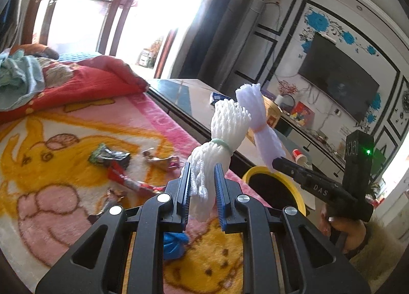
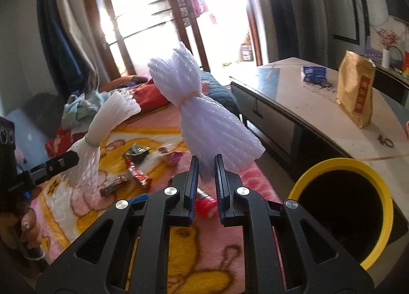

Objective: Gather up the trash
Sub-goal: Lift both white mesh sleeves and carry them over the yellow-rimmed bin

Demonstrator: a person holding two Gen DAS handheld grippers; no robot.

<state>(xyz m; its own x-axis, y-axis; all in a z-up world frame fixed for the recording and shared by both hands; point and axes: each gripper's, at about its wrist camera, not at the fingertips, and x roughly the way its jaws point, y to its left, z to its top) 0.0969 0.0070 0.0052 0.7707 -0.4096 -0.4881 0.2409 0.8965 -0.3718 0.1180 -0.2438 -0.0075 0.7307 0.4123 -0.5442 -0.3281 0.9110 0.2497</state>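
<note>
My left gripper (image 1: 203, 181) is shut on a white foam net bundle (image 1: 219, 140) tied with a green band, held above the pink blanket (image 1: 64, 166). My right gripper (image 2: 206, 172) is shut on a pale lilac foam net bundle (image 2: 204, 115) tied with a yellow band. The lilac bundle also shows in the left wrist view (image 1: 258, 120), above the yellow-rimmed bin (image 1: 294, 186). The bin (image 2: 342, 204) stands to the right of my right gripper. Several candy wrappers (image 1: 115, 161) lie on the blanket; they also show in the right wrist view (image 2: 138, 166).
A long low table (image 2: 319, 115) runs beside the bed, with a tan paper bag (image 2: 355, 89) and a blue packet (image 2: 313, 72) on it. Red bedding and clothes (image 1: 64, 81) are piled at the far end. A blue object (image 1: 173, 242) lies under my left gripper.
</note>
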